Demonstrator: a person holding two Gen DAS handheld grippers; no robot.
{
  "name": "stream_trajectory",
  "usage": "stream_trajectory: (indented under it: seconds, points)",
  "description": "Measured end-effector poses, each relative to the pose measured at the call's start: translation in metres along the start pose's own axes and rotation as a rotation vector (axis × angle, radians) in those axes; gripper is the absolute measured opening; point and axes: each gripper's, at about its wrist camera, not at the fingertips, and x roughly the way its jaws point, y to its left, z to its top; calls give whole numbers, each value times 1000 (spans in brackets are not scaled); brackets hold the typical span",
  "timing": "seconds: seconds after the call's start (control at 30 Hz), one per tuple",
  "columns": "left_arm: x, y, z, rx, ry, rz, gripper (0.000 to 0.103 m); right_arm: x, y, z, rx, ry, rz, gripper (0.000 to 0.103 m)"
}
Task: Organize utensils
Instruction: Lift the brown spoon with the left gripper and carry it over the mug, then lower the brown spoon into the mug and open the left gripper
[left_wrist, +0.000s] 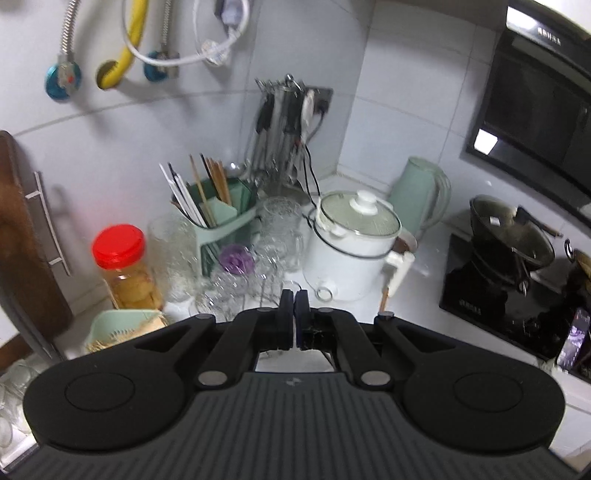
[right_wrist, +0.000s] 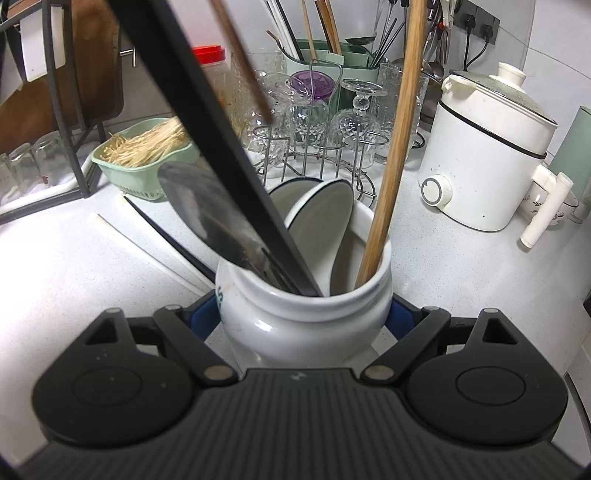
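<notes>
In the right wrist view my right gripper (right_wrist: 304, 314) is shut on a white ceramic jar (right_wrist: 306, 321), one finger on each side. The jar holds a black chopstick (right_wrist: 221, 155), a wooden chopstick (right_wrist: 391, 155), a metal spoon (right_wrist: 207, 214) and white ceramic spoons (right_wrist: 321, 218). A black chopstick (right_wrist: 162, 229) and a white one (right_wrist: 147, 251) lie on the counter left of the jar. In the left wrist view my left gripper (left_wrist: 294, 301) is shut and empty, held above the counter in front of the green utensil holder (left_wrist: 218, 218) with several chopsticks.
A rack of upturned glasses (right_wrist: 317, 122) stands behind the jar. A white cooker (right_wrist: 487, 147), a green basket of toothpicks (right_wrist: 144, 155), a red-lidded jar (left_wrist: 125, 269), a green kettle (left_wrist: 421, 192) and an induction hob with a wok (left_wrist: 513, 240) are around.
</notes>
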Motion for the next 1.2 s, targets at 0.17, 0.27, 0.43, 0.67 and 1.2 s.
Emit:
stream_trajectory:
  seconds: [0.17,0.27,0.43,0.67,1.2]
  points:
    - [23,-9,-11,-3,70,-45,1,0,0,0,4,-2,0,92]
    - [37,-16,-18,22,119,-81,1,0,0,0,4,-4,-1,92]
    - [63,-25,-26,65,227,-177,1,-1,1,-2,3,-17,-4,92]
    - [91,-27,-37,42,335,-237,2,-2,1,-1,-1,-18,-2,92]
    - [52,-10,-38,-23,213,-166,3,-1,0,0,9,-12,2,92]
